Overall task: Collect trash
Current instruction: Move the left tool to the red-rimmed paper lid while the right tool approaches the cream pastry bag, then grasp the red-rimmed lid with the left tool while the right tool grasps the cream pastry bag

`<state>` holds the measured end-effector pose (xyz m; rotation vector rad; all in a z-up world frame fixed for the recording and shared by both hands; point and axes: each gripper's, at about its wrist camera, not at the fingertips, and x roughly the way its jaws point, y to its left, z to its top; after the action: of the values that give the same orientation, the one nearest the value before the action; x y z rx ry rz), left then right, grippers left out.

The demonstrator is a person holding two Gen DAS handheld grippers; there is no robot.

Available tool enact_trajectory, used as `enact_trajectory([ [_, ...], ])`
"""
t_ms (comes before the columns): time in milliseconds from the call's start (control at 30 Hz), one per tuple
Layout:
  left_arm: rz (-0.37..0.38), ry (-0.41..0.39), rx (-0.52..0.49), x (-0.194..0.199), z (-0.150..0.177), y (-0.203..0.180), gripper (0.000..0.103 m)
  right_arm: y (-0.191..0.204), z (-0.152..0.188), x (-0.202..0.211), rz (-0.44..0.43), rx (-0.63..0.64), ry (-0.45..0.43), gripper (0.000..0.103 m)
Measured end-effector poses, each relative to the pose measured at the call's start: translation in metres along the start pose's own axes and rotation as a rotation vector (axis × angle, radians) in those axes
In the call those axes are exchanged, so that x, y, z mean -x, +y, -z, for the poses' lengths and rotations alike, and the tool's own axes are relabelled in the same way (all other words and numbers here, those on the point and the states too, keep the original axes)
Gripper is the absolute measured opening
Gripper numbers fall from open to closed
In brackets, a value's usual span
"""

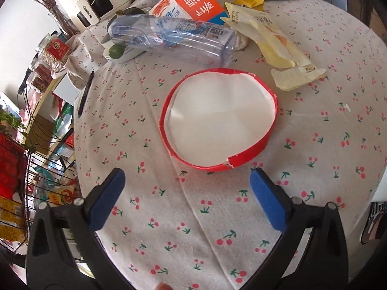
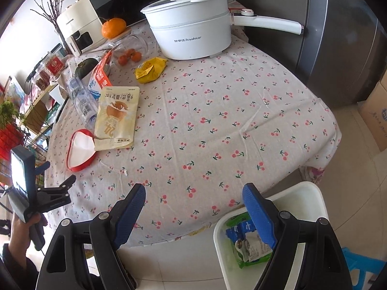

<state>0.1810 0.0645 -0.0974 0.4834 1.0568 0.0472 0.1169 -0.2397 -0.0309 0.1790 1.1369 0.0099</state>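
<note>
A red-rimmed white paper lid [image 1: 221,118] lies on the cherry-print tablecloth [image 1: 169,217], just beyond my left gripper [image 1: 187,178], which is open and empty. Behind the lid lie a clear plastic bottle [image 1: 174,36], an orange-and-white carton [image 1: 191,2], a cream snack bag [image 1: 273,41] and a yellow wrapper [image 1: 251,0]. My right gripper [image 2: 194,197] is open and empty above the table's near edge. In its view are the lid [image 2: 81,148], the snack bag [image 2: 117,117], the yellow wrapper [image 2: 151,68], the bottle [image 2: 82,101], the carton [image 2: 101,76] and the left gripper [image 2: 56,176]. A white bin [image 2: 304,193] holds green and blue wrappers [image 2: 241,241].
A white Royalstar pot [image 2: 193,29] stands at the table's back. An orange [image 2: 113,27] sits on a glass jar [image 2: 128,48] holding small fruit. A dark squash [image 2: 85,66], a cream appliance [image 2: 75,29], a wire rack [image 1: 36,169] and a cardboard box [image 2: 377,116] surround the table.
</note>
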Motion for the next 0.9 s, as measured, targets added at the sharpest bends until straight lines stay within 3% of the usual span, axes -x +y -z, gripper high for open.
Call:
enact_trajectory([
  [100,-0.039,-0.014,-0.046,-0.003,-0.002,-0.005,0.103,0.001,0.0,-0.003,0.003,0.002,0.008,0.084],
  [233,-0.04,0.0,-0.013,-0.006,-0.01,-0.004,0.102,0.001,0.001,-0.005,0.006,0.005,0.013,0.084],
  [333,-0.002,0.003,0.023,-0.006,-0.013,-0.003,0.092,0.001,0.001,-0.006,0.007,0.003,0.015,0.084],
  [400,0.067,0.01,0.065,-0.007,-0.015,-0.002,0.068,0.0,0.001,-0.006,0.008,-0.001,0.016,0.084],
  [433,0.096,0.012,0.083,-0.008,-0.016,-0.002,0.062,-0.001,0.001,-0.006,0.007,-0.002,0.016,0.084],
  [500,0.124,0.012,0.094,-0.009,-0.018,-0.003,0.035,-0.002,0.002,-0.006,-0.001,-0.005,0.015,0.084],
  [533,0.143,0.012,0.095,-0.009,-0.018,-0.004,0.027,-0.002,0.002,-0.005,-0.003,-0.006,0.013,0.084],
  [567,0.152,0.014,0.096,-0.01,-0.019,-0.005,0.011,-0.002,0.002,-0.005,-0.005,-0.005,0.012,0.084],
  [600,0.154,0.019,0.094,-0.011,-0.019,-0.007,0.005,-0.002,0.002,-0.005,-0.006,-0.004,0.012,0.084],
  [700,0.188,0.008,0.1,-0.007,-0.019,-0.008,0.002,-0.002,0.002,-0.005,-0.004,-0.001,0.011,0.084],
  [900,0.406,-0.032,0.213,0.015,-0.019,0.005,0.001,0.002,0.001,-0.007,-0.006,0.002,0.011,0.084],
])
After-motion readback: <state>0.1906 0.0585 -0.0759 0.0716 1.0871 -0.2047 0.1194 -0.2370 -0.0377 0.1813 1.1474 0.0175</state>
